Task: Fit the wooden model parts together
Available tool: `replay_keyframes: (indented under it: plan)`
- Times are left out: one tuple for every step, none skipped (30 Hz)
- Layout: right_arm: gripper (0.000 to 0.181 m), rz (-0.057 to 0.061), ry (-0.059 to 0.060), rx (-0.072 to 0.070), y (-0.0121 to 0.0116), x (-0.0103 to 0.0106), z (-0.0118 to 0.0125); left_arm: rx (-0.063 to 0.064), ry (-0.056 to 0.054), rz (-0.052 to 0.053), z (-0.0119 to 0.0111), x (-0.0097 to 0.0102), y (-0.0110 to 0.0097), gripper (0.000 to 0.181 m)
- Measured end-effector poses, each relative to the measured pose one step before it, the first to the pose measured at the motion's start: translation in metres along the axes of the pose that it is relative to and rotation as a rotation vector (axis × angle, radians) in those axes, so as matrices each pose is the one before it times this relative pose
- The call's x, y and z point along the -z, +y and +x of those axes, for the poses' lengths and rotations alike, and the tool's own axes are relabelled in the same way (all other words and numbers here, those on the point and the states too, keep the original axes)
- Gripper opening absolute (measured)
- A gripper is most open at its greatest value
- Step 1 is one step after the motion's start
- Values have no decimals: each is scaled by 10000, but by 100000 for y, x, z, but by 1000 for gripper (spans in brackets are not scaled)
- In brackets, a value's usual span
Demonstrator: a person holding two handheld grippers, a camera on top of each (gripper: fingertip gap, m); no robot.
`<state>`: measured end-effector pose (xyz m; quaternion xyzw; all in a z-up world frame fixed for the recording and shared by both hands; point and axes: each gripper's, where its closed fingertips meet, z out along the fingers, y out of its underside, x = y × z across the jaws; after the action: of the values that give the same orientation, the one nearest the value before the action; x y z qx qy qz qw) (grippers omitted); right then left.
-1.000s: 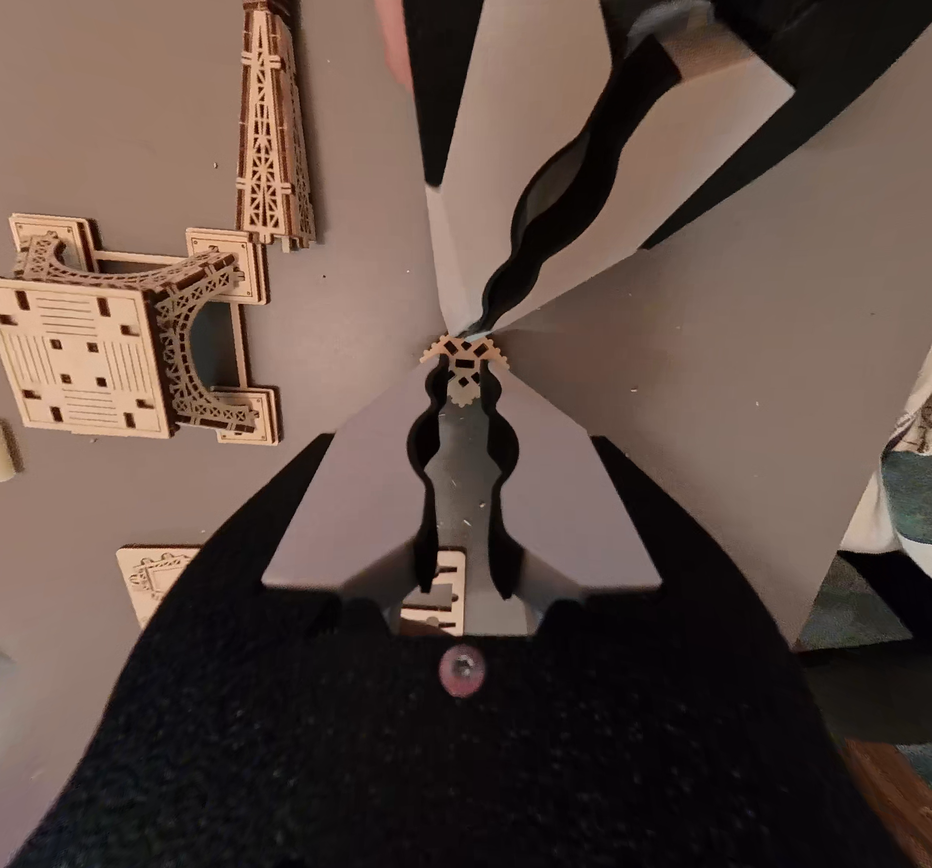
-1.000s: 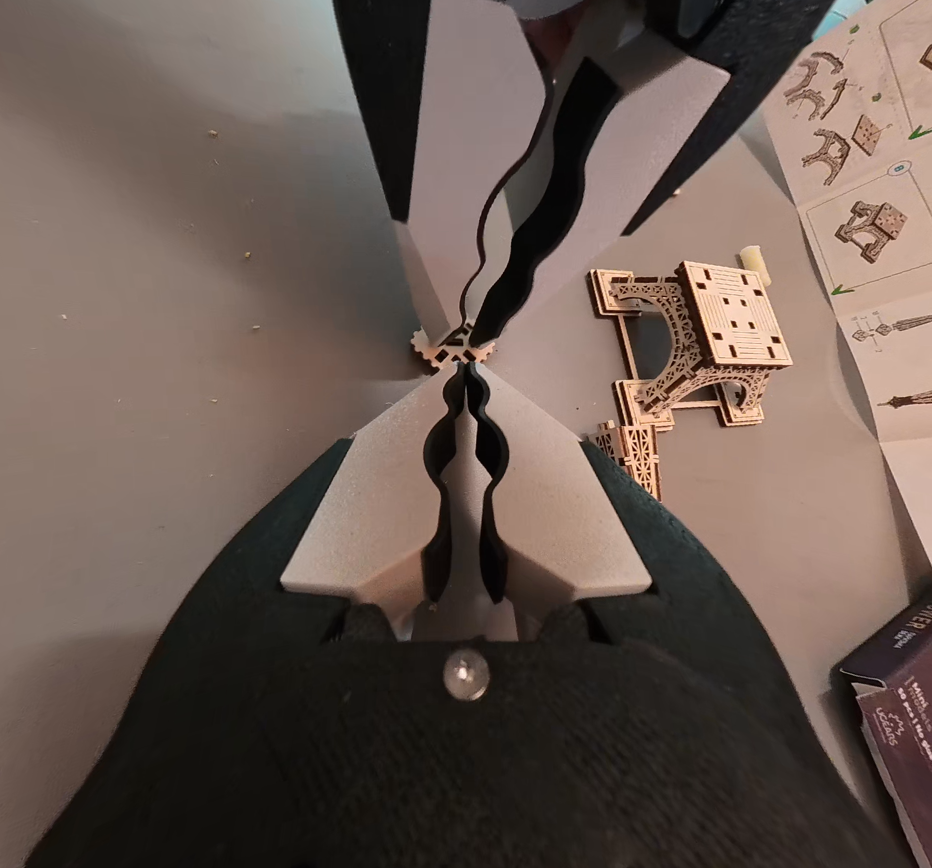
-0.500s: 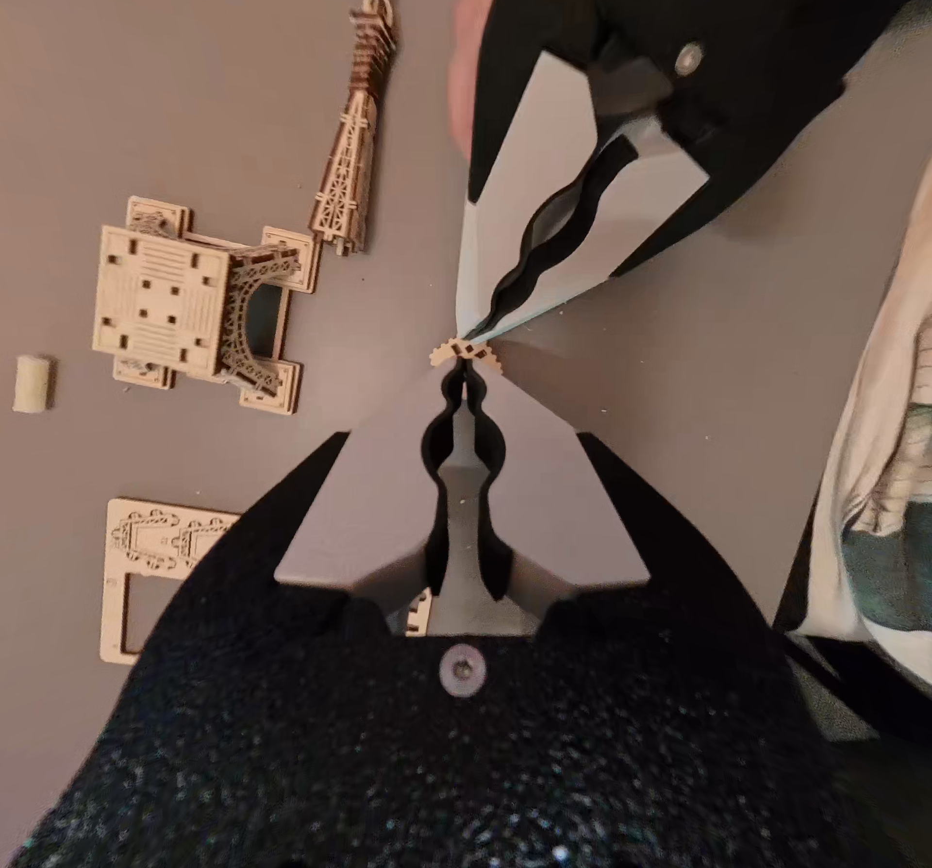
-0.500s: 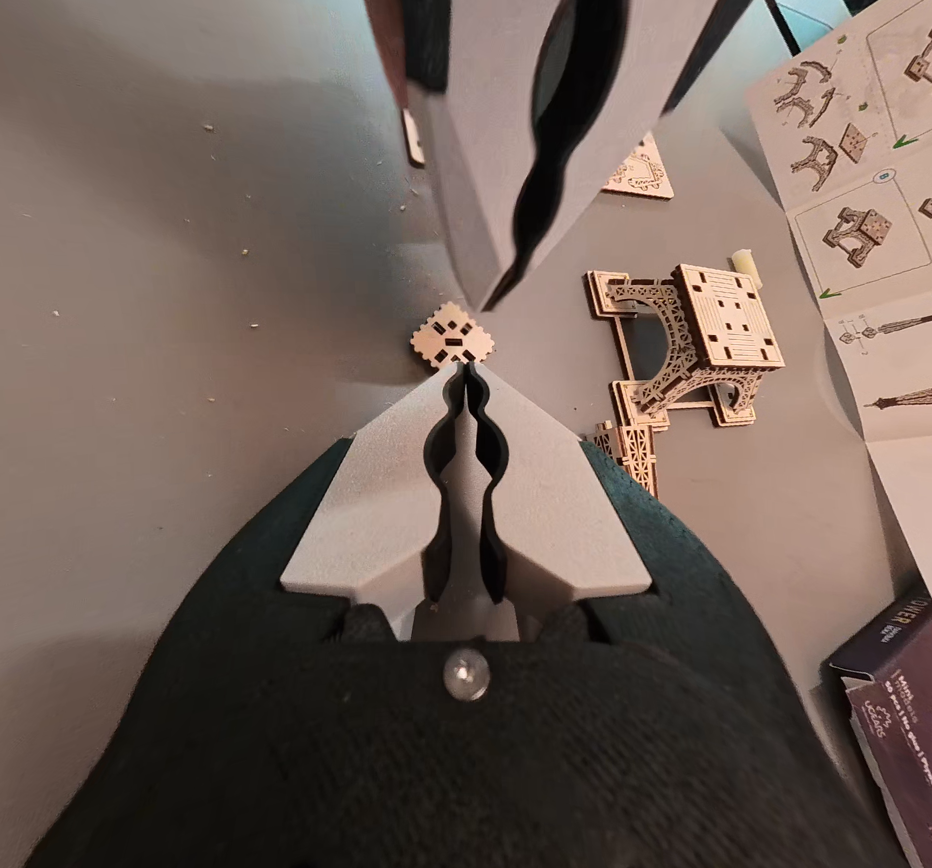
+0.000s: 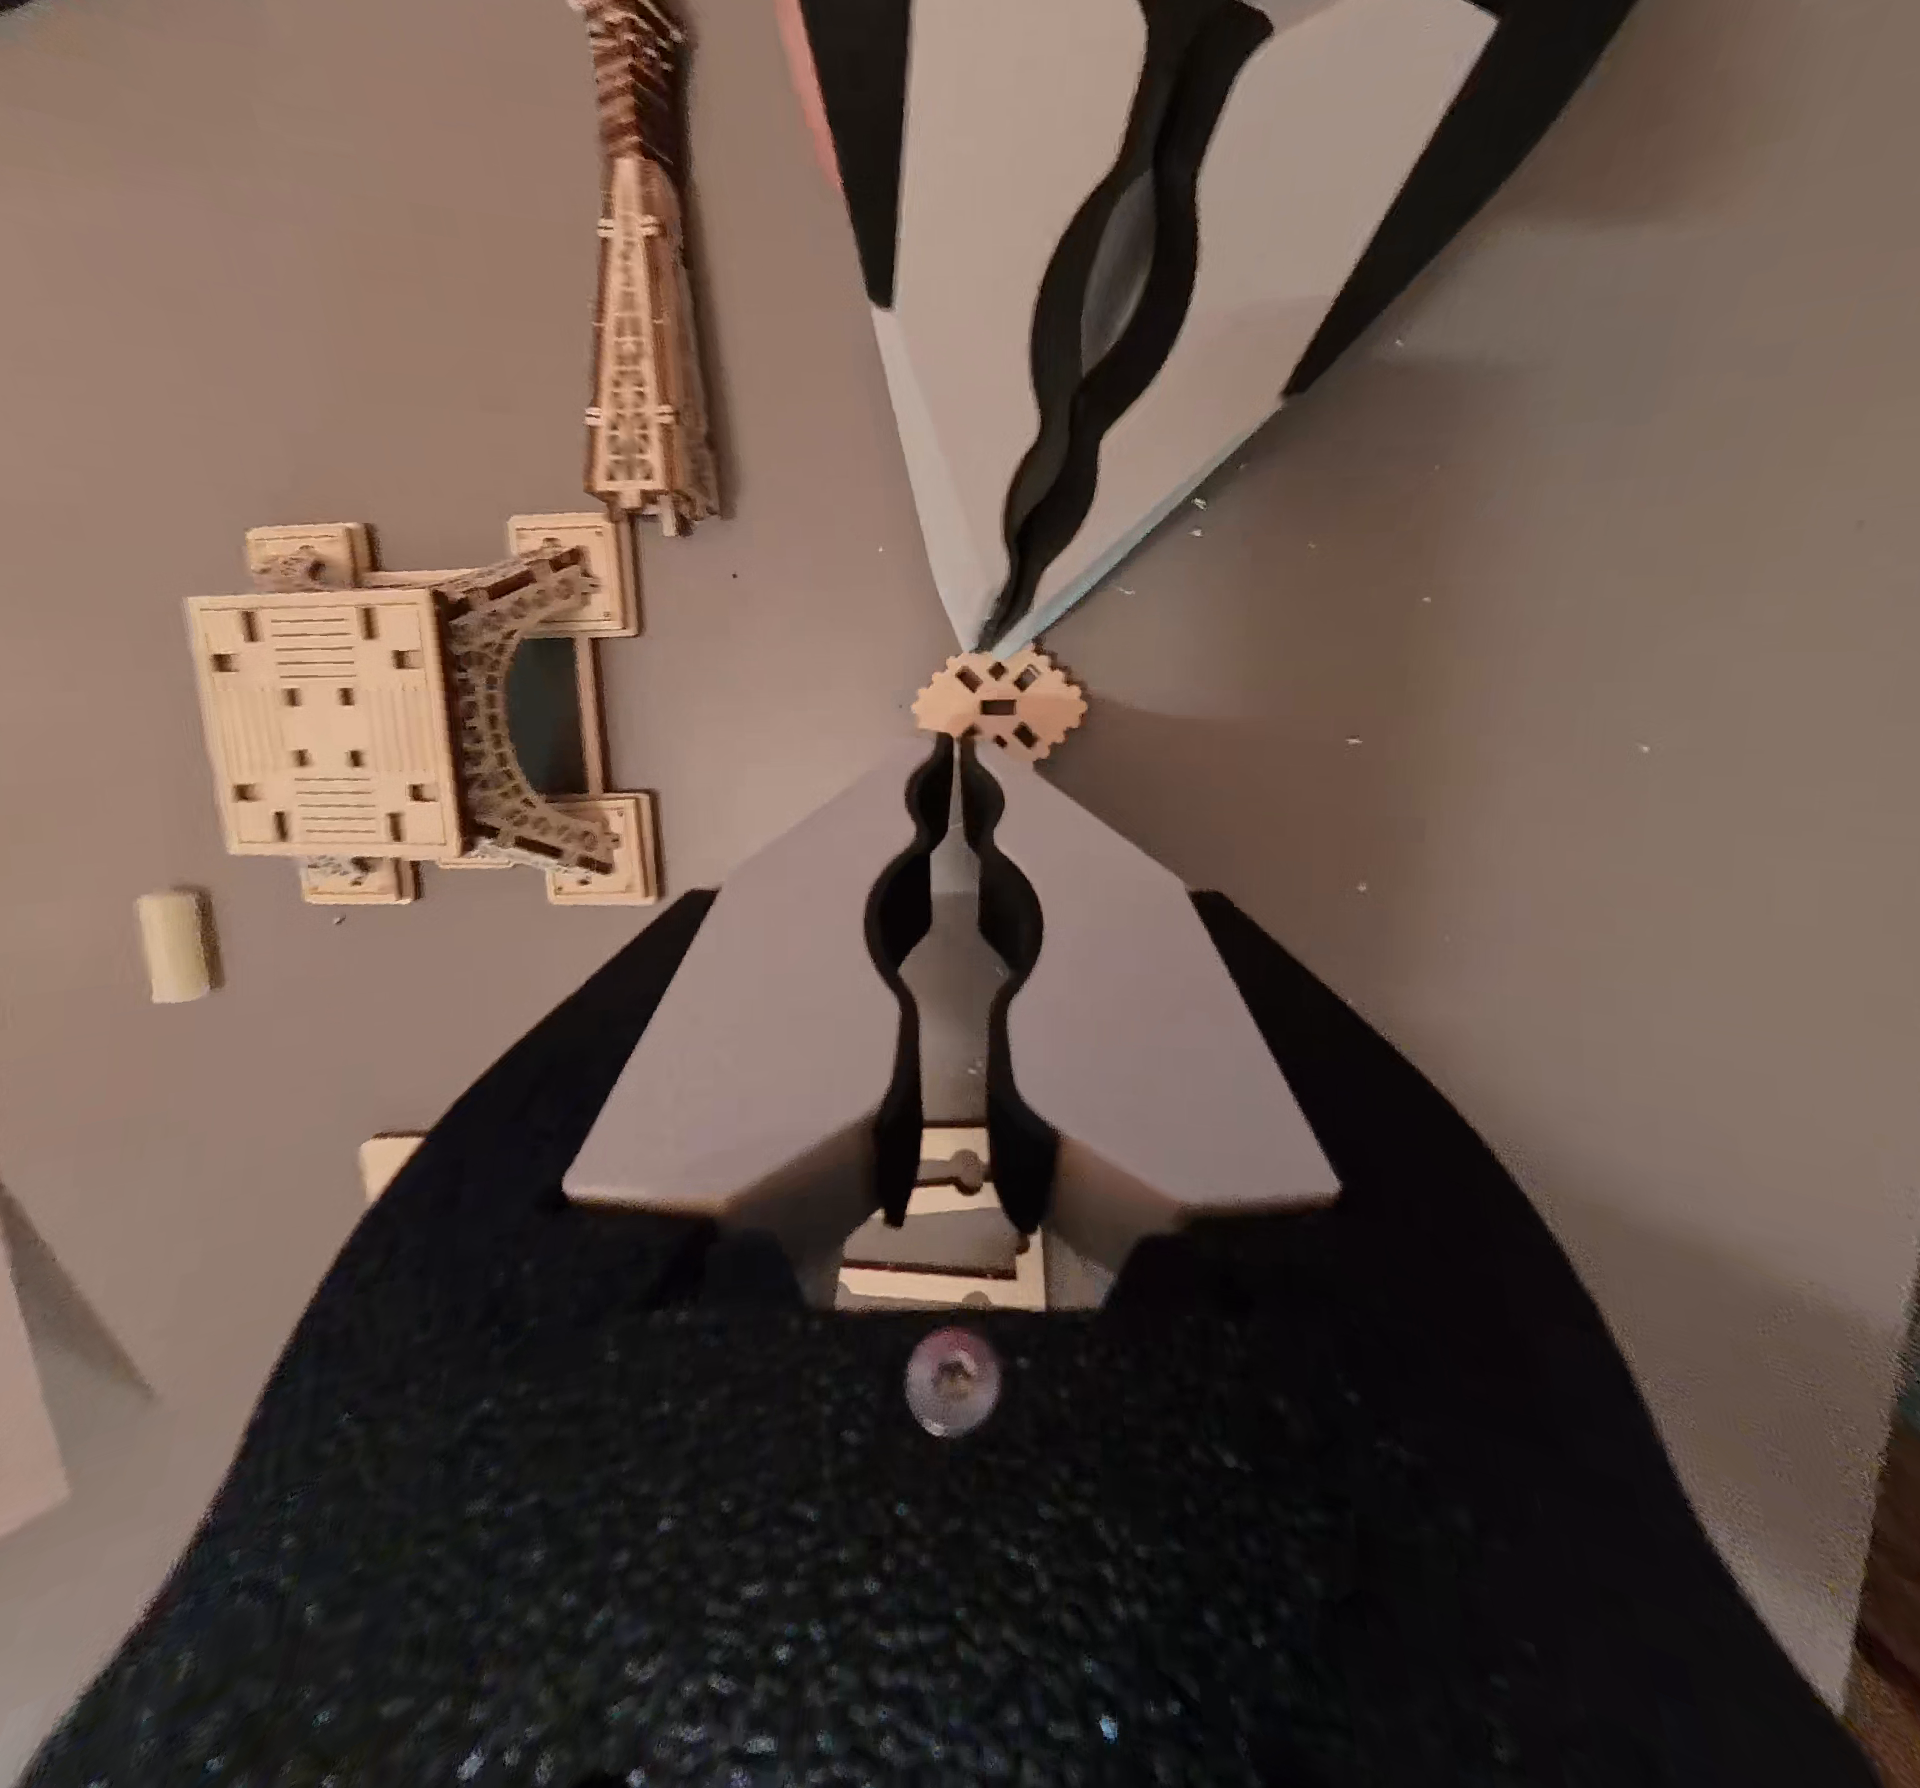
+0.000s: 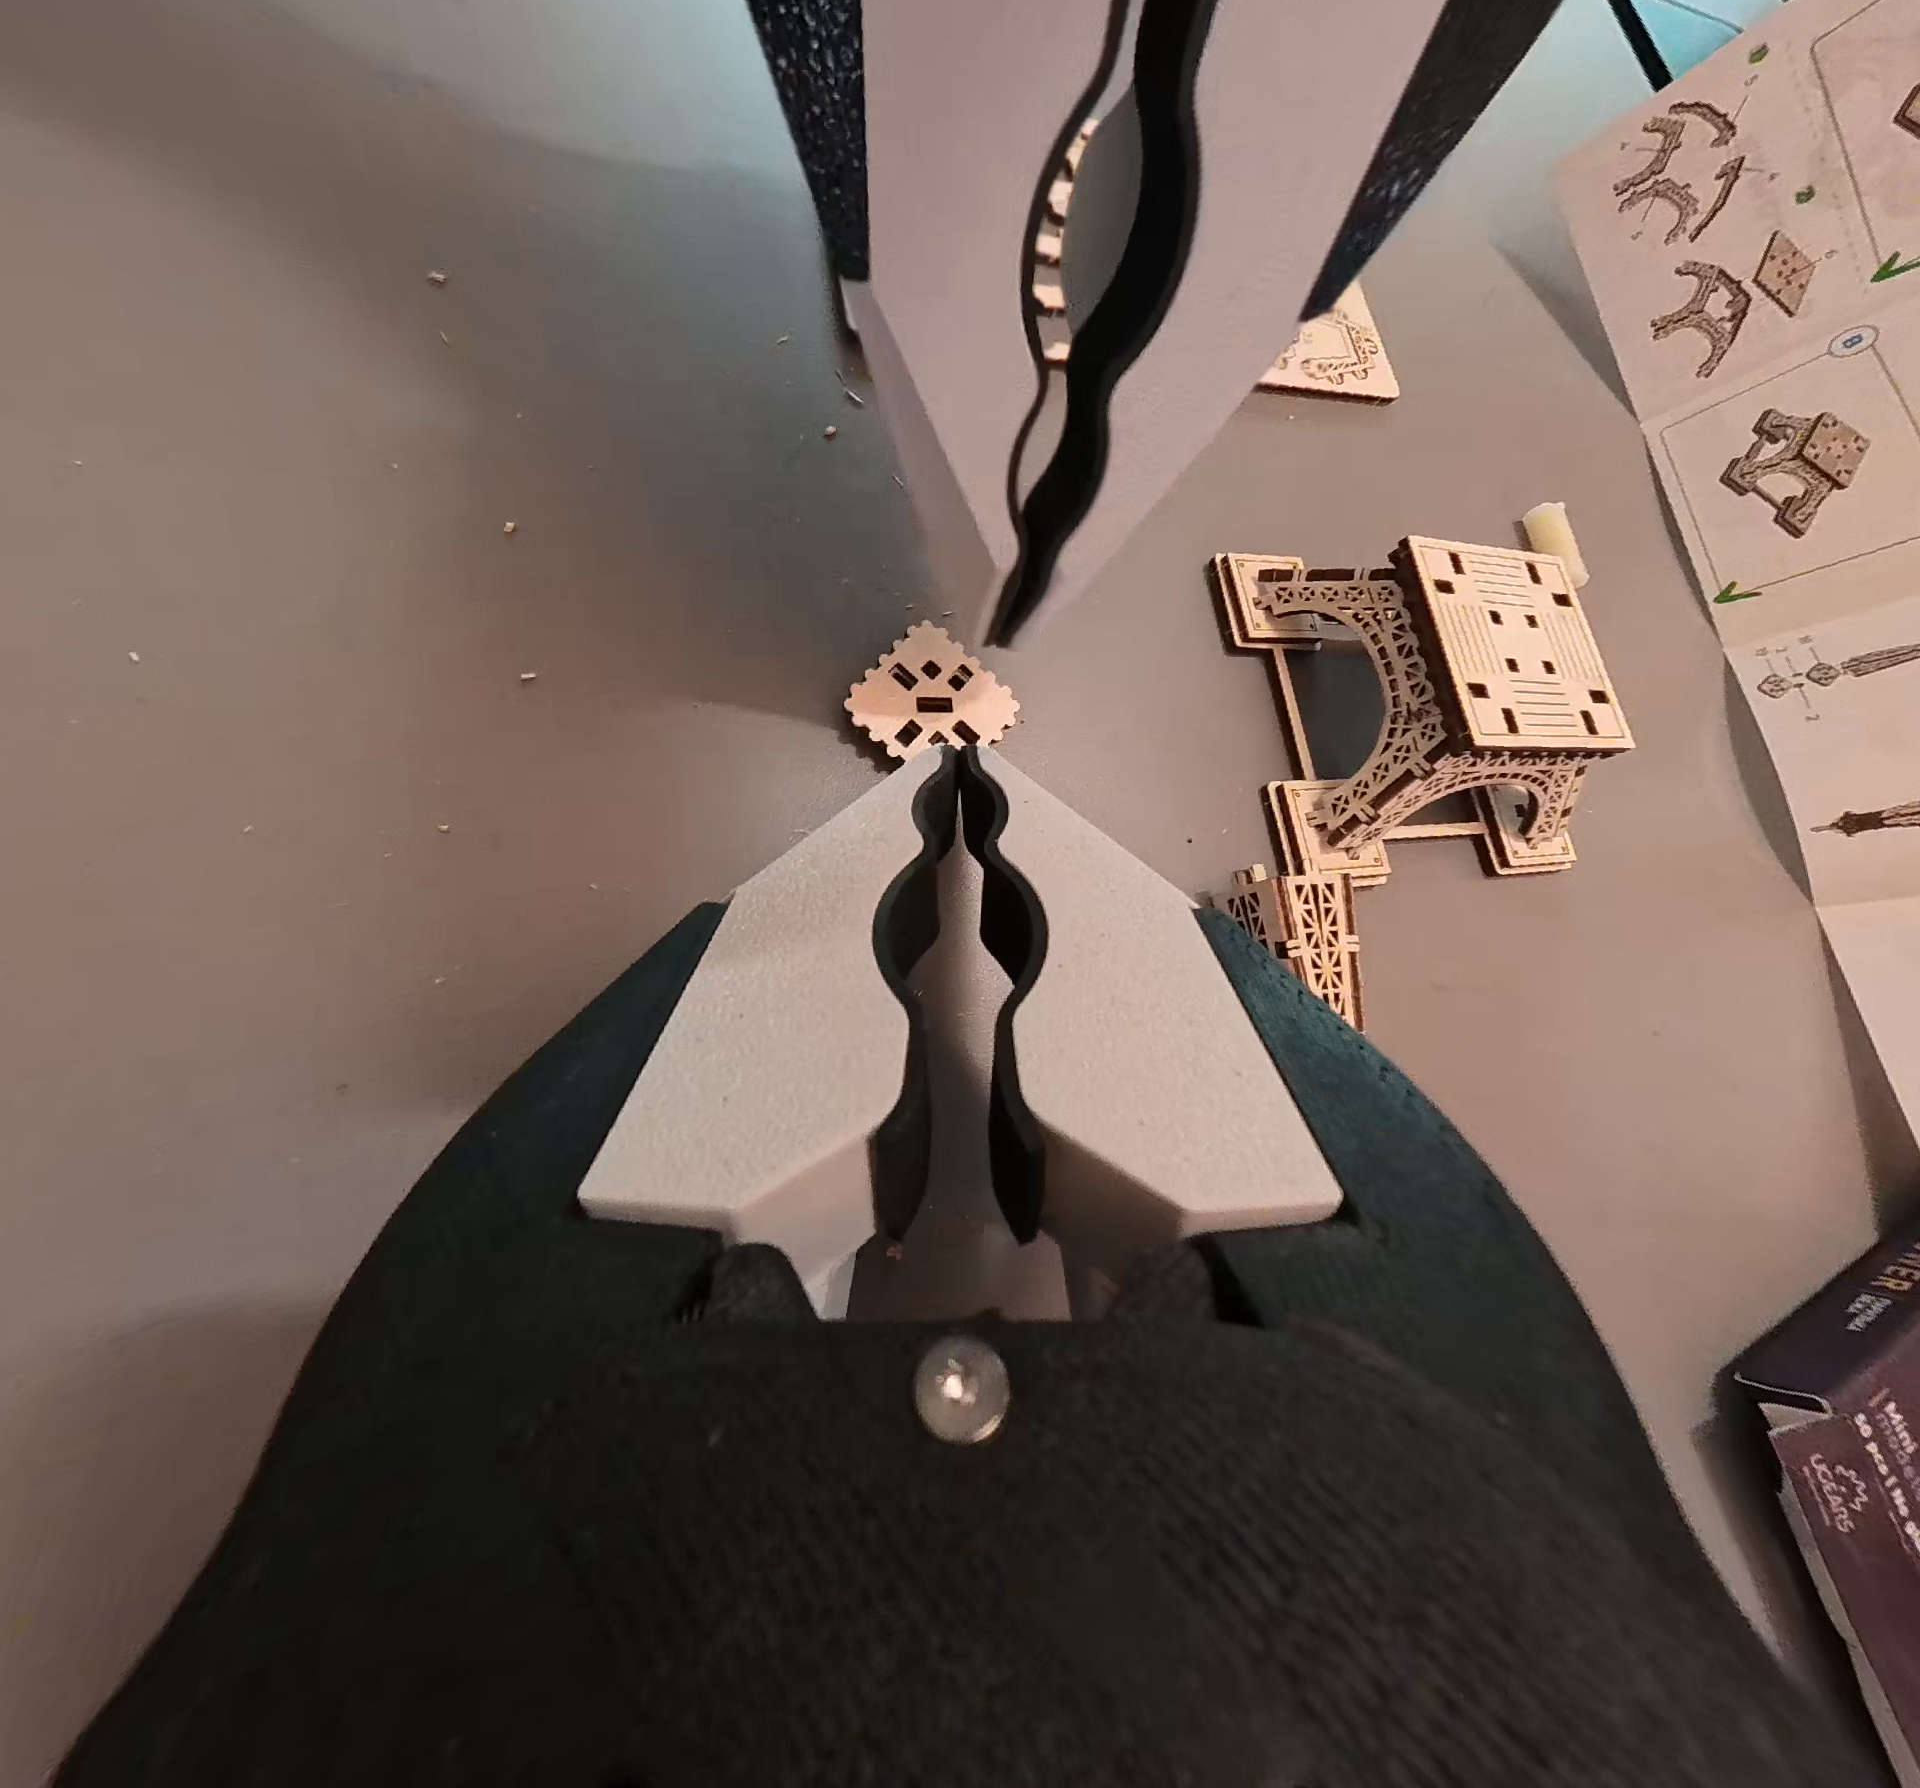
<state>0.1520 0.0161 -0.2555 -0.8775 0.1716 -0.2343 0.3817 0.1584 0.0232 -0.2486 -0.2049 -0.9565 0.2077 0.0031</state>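
1. Right wrist view: the right gripper (image 6: 961, 751) is clenched on one corner of the small notched plate (image 6: 930, 704), well apart from the arched tower base (image 6: 1455, 699) and to its left
2. The left gripper (image 6: 1000, 632) is pinched together and empty, its tip just beside the plate's far corner, seemingly not touching
3. The plate is square with no long axis and sits dead ahead of the right claw, its diagonal running along the fingers
4. Likely next: carry the plate across to the base's slotted top, so only the right claw matters
5. The spire (image 5: 644, 284) lies beside the base, pointing away
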Motion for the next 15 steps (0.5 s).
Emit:
replay_keyframes:
  plan:
    - [0,0,-10,-12,-2,7,-7,-19,299,-42,368,-119,137,0]
    - [0,0,-9,-10,5,0,-7,-49,147,11,191,-123,65,0]
    - [0,0,-8,-10,-3,1,6,-62,62,57,91,-129,-15,0]
    - [0,0,-5,-5,-7,6,-7,-41,128,-94,183,-178,190,0]
    - [0,0,-3,-3,-1,-5,2,-55,-32,-260,-54,-210,423,0]
    - [0,0,-2,-3,0,17,-6,-52,-57,105,-66,21,-188,0]
    - [0,0,-3,-3,-1,-5,2,-64,47,-31,90,-29,17,0]
    - [0,-1,-6,-5,0,-5,-3,-35,-2,-34,5,-30,16,0]
    - [0,-1,-14,-16,-3,2,-7,0,9,-54,-36,-13,61,0]
    - [0,0,-25,-29,-1,8,-2,22,70,8,2,-1,11,0]
    - [0,0,-19,-22,-6,-9,-1,15,110,76,3,17,1,0]
    - [0,-1,1,0,3,6,-7,29,125,136,-6,7,-13,0]
    - [0,1,24,28,-1,3,8,71,90,169,-15,13,-4,0]
    - [0,0,36,42,-1,2,-3,55,-21,162,-70,40,44,0]
    - [0,0,34,39,-3,-3,0,24,-204,138,-216,100,131,0]
